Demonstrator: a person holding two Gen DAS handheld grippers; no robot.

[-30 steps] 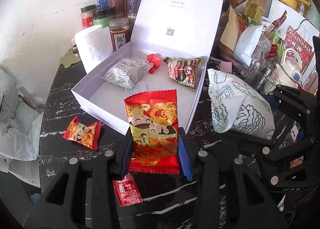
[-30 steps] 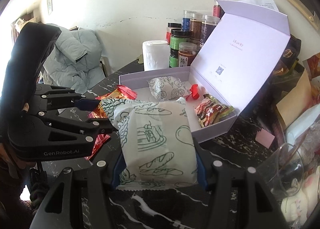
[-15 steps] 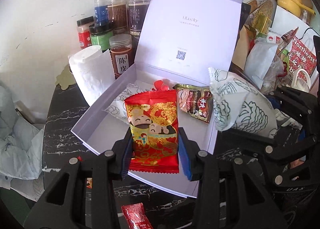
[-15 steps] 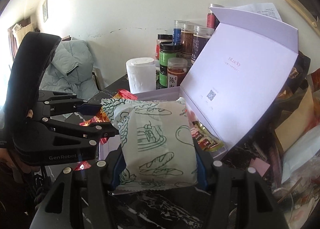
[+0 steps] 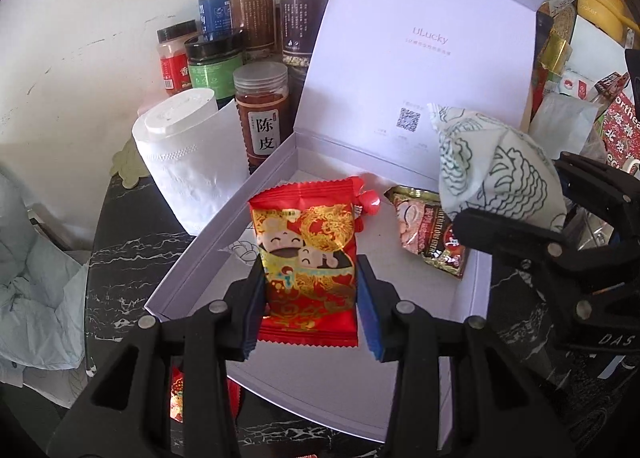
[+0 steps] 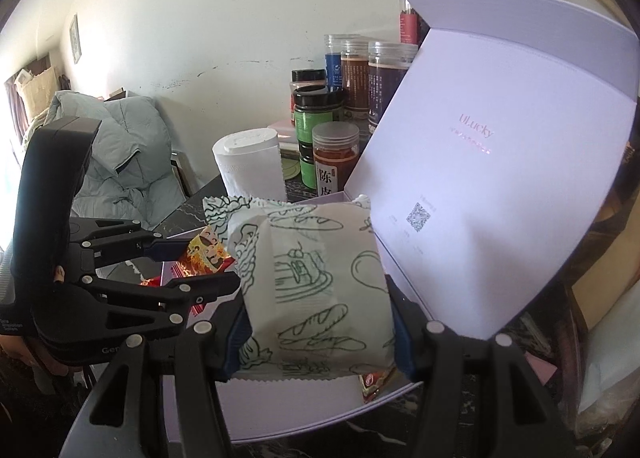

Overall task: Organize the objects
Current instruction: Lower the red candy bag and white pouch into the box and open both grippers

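My left gripper point(image 5: 310, 298) is shut on a red and gold snack packet point(image 5: 308, 254), held upright above the white gift box point(image 5: 192, 254). My right gripper point(image 6: 318, 322) is shut on a white bread packet with green line drawings point(image 6: 316, 282), also over the box, beside its raised lid point(image 6: 500, 178). In the left wrist view the bread packet point(image 5: 496, 174) hangs at the right above a brown snack packet point(image 5: 432, 234) lying in the box. A small red sweet point(image 5: 370, 200) and a patterned white packet point(image 5: 242, 252) lie behind the red packet, mostly hidden.
A paper roll point(image 5: 188, 162) and several spice jars point(image 5: 260, 106) stand against the wall left of the box. Bags and packets point(image 5: 568, 70) crowd the right. A red packet point(image 5: 178, 398) lies on the black marble table point(image 5: 120, 258) below my left gripper. A grey jacket point(image 6: 116, 150) lies at the left.
Both grippers have moved forward with their packets, from above the table in front of the box to over the box's inside. The box and jars look closer.
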